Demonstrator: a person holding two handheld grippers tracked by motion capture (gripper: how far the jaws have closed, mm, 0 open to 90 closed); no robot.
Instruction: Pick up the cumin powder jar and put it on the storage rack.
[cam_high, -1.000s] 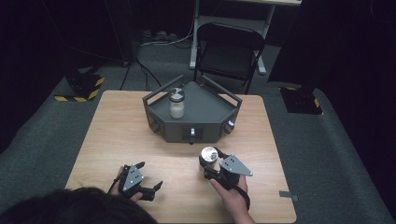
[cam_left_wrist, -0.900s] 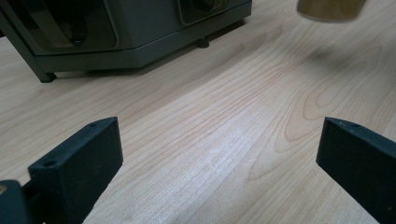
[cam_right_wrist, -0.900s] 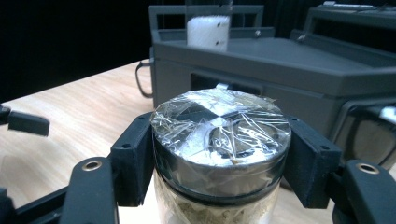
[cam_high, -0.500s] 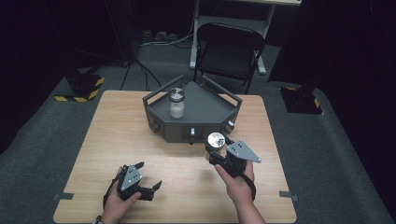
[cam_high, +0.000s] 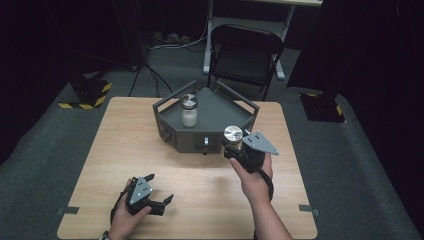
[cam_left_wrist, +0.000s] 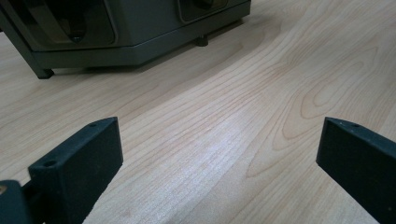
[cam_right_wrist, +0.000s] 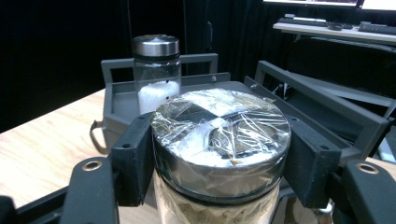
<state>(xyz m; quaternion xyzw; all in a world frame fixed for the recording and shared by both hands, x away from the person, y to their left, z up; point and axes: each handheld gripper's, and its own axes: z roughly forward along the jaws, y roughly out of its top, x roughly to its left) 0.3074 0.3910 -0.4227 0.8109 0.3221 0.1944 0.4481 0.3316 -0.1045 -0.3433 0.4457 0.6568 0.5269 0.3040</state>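
Since the earlier frames the right gripper (cam_high: 234, 148) has been carried forward and upward with its jar (cam_high: 233, 135), from the near middle of the table (cam_high: 125, 150) to just beside the front right edge of the grey tray (cam_high: 220, 107); the left gripper (cam_high: 159, 192) is seen where it was. Nearest the person, the left gripper is held low over the near left part of the table with its jaws spread wide and nothing between them, bare wood grain being seen through the gap in the left gripper view. Farther forward and to the right, the jar with the foil-wrapped metal lid (cam_right_wrist: 220, 128) is clamped by the right gripper's jaws, which are pressed against the lid's two sides; a pale tan filling is seen through the glass below. Beyond it, the angular grey tray is set on the far middle of the table, and a second jar (cam_high: 189, 111) with a metal cap and white contents is stood upright inside it, toward its left. Behind the table, a dark folding chair (cam_high: 245, 55) is seen on the floor.
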